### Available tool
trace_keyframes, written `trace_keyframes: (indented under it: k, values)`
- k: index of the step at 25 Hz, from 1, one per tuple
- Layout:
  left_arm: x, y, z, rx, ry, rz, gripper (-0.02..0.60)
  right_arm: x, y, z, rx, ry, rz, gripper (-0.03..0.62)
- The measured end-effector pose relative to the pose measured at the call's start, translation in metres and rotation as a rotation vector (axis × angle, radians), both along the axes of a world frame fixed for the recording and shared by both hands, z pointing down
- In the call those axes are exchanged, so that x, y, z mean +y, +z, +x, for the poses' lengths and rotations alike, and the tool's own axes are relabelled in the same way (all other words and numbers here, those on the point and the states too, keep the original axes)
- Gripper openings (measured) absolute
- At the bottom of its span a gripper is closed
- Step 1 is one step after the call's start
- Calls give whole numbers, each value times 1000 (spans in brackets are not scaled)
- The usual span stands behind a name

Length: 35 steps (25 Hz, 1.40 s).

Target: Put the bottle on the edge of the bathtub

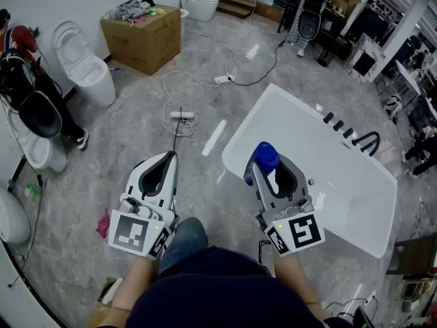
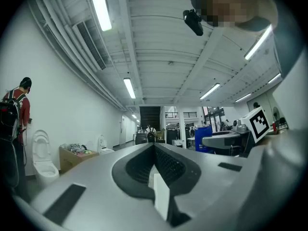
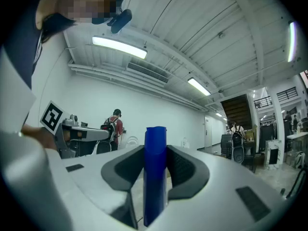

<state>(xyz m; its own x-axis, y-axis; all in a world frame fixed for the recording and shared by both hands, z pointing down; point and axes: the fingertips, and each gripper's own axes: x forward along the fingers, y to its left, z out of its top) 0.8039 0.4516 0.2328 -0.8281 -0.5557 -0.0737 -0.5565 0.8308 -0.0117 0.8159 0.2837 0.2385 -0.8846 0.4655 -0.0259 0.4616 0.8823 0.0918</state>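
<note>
Two grippers are pointing level out ahead of the person, over a grey marbled floor [image 1: 205, 67]. The right gripper [image 1: 268, 171] is clamping a blue bottle [image 1: 265, 156]. Its jaws are standing fairly wide apart, with their pads pressing on the bottle's sides. In the right gripper view the bottle [image 3: 155, 177] is standing upright between the jaws, its flat top rising above their tips. Seen from the head view, the bottle is hanging over the near left corner of the white bathtub [image 1: 240, 130], roughly above the rim; whether it is touching the rim I cannot tell. The left gripper [image 1: 171, 157] is carrying nothing. In its own view its jaws are meeting at the tips with no gap and nothing between them. It is hovering over the floor to the left of the bathtub, apart from it. A black faucet [image 1: 369, 142] is sitting at the bathtub's far rim. A white power strip [image 1: 181, 115] with its cable is lying on the floor beyond the left gripper. A cardboard box [image 1: 143, 36] and a white toilet [image 1: 85, 70] are standing farther off by the wall. A person in a red top [image 3: 114, 128] with a black backpack is standing near that wall.
</note>
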Motion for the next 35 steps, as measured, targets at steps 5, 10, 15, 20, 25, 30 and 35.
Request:
trace_keyframes:
  k: [5, 10, 15, 20, 25, 30, 35]
  values:
    - [-7, 8, -31, 6, 12, -2, 23, -4, 8, -28, 12, -22, -18, 160]
    - [-10, 12, -88, 15, 40, 2, 23, -8, 12, -81, 16, 7, -7, 160]
    - [-10, 9, -182, -6, 105, -21, 23, -5, 11, -164, 2, 64, 6, 160]
    - [-9, -9, -288, -36, 193, -34, 23, 2, -3, -258, -20, 148, 3, 160]
    - [-10, -13, -377, -60, 285, -30, 23, 6, -3, -334, -37, 231, -16, 160]
    - [-9, 0, -441, -35, 348, -9, 23, 10, 6, -386, -15, 302, -33, 160]
    - [-19, 19, -488, 18, 374, -15, 23, -2, 15, -420, 25, 352, -31, 160]
